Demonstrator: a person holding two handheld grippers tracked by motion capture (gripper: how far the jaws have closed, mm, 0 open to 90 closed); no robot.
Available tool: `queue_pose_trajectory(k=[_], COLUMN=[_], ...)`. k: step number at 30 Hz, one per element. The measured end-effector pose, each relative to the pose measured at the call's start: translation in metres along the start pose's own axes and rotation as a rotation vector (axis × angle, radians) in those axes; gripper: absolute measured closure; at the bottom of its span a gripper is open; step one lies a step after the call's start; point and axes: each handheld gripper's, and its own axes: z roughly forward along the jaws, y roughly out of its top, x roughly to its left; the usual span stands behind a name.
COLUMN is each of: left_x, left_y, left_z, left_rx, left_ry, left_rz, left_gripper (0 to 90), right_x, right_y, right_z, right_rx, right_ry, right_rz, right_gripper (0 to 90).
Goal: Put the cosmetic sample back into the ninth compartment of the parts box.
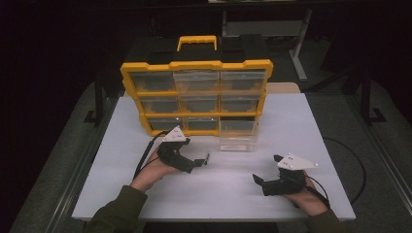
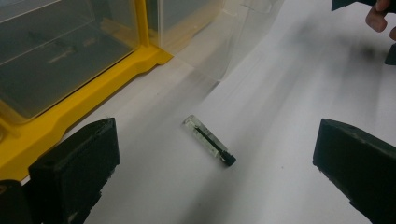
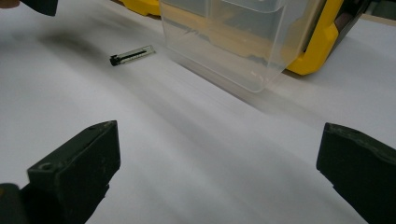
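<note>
A small clear tube with a black cap (image 1: 208,158) lies flat on the white table (image 1: 301,126), just in front of the organizer. In the left gripper view the tube (image 2: 208,147) rests between and slightly ahead of the two wide-apart jaws. My left gripper (image 1: 199,162) is open, its tips right beside the tube, holding nothing. My right gripper (image 1: 266,168) is open near the front right, empty, facing the tube (image 3: 132,55) from a distance. The organizer's clear bottom-right drawer (image 1: 237,138) is pulled out toward me.
The yellow and black organizer (image 1: 196,64) with clear drawers stands at the back of the table. The pulled-out drawer (image 3: 233,37) looks to hold nothing. Cables trail from both grippers. The right hand (image 2: 380,14) shows at the top right of the left gripper view.
</note>
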Motion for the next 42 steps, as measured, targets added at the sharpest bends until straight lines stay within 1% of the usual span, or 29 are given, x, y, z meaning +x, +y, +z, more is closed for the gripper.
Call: queue_pose_trajectory(k=[1, 3, 9, 11, 13, 15, 16, 20, 21, 22, 24, 25, 26, 27, 30, 32, 33, 35, 36, 37, 38, 39, 40, 41, 42], left_x=[-0.001, -0.001, -0.001, -0.002, -0.001, -0.001, -0.001, -0.001, -0.002, -0.002, -0.003, -0.003, -0.004, -0.004, -0.003, -0.003, -0.002, -0.002, -0.002, -0.002, -0.001, -0.002, -0.001, -0.002, -0.002], left_y=[0.001, 0.003, 0.005, 0.006, 0.007, 0.007, 0.008, 0.011, 0.012, 0.013, 0.014, 0.015, 0.015, 0.016, 0.016, 0.016, 0.016, 0.014, 0.014, 0.014, 0.014, 0.013, 0.013, 0.012, 0.011], left_z=[0.002, 0.004, 0.011, 0.013, 0.013, 0.014, 0.014, 0.017, 0.018, 0.019, 0.021, 0.022, 0.023, 0.024, 0.027, 0.029, 0.03, 0.032, 0.032, 0.034, 0.034, 0.034, 0.035, 0.037, 0.038], left_rx=[0.001, 0.011, 0.013, 0.006, 0.007, -0.002, -0.01, -0.003, 0.0, 0.004, 0.009, 0.013, 0.014, 0.02, 0.031, 0.045, 0.059, 0.072, 0.079, 0.073, 0.086, 0.095, 0.107, 0.106, 0.113], left_ry=[0.002, 0.004, 0.003, 0.008, 0.003, 0.007, 0.006, -0.002, 0.003, 0.003, 0.006, 0.006, 0.01, 0.012, 0.015, 0.012, 0.009, 0.01, 0.006, 0.008, 0.012, 0.017, 0.022, 0.02, 0.019], left_rz=[-0.008, 0.001, -0.004, -0.01, -0.014, -0.014, -0.021, -0.024, -0.027, -0.021, -0.025, -0.02, -0.025, -0.021, -0.028, -0.045, -0.04, -0.043, -0.037, -0.051, -0.041, -0.049, -0.04, -0.057, -0.045], left_gripper=[0.0, 0.1, 0.1, 4.6, 5.4, 7.6, 8.4, 8.7, 9.5, 10.5, 12.3, 13.2, 13.6, 13.7, 14.8, 16.2, 17.0, 18.2, 19.3, 20.4, 21.7, 23.2, 25.3, 26.7, 27.9], right_x=[0.0, 0.0, 0.0, 0.0, 0.0, 0.0, 0.0, 0.0, 0.0, 0.0, 0.0, 0.0, 0.0, 0.0, 0.0, 0.0, 0.0, 0.001, 0.001, 0.001, 0.001, 0.001, 0.001, 0.001, 0.001], right_y=[0.0, 0.0, 0.0, 0.0, 0.0, 0.0, 0.0, 0.0, 0.0, 0.0, 0.0, 0.0, 0.0, 0.0, 0.0, 0.0, 0.0, 0.0, 0.0, 0.0, 0.0, 0.0, 0.0, 0.0, 0.0], right_z=[0.0, 0.0, 0.0, 0.0, 0.0, 0.0, 0.0, 0.0, 0.0, 0.0, 0.0, 0.0, 0.0, 0.0, 0.0, 0.0, 0.0, -0.001, -0.001, -0.001, 0.0, 0.0, 0.0, 0.0, 0.0], right_rx=[0.001, 0.001, 0.0, 0.0, 0.0, 0.0, 0.001, 0.001, 0.001, 0.001, 0.001, 0.0, 0.0, 0.0, 0.001, 0.002, 0.002, 0.002, 0.003, 0.002, 0.002, 0.004, 0.004, 0.003, 0.005], right_ry=[0.0, 0.0, 0.001, 0.002, 0.002, 0.002, 0.002, 0.002, 0.001, 0.002, 0.004, 0.003, 0.003, 0.003, 0.004, 0.004, 0.005, 0.004, 0.004, 0.005, 0.006, 0.005, 0.006, 0.007, 0.007], right_rz=[0.002, -0.003, 0.001, 0.0, -0.002, 0.001, 0.001, -0.001, -0.002, -0.001, -0.005, -0.006, -0.005, -0.005, -0.005, -0.009, -0.008, -0.008, -0.007, -0.008, -0.008, -0.01, -0.012, -0.014, -0.012], right_gripper=[0.0, 0.0, 0.0, 0.0, 0.0, 0.0, 0.0, 0.0, 0.0, 0.0, 0.0, 0.0, 0.0, 0.0, 0.0, 0.0, 0.0, 0.0, 0.0, 0.0, 0.0, 0.0, 0.0, 0.0, 0.0])
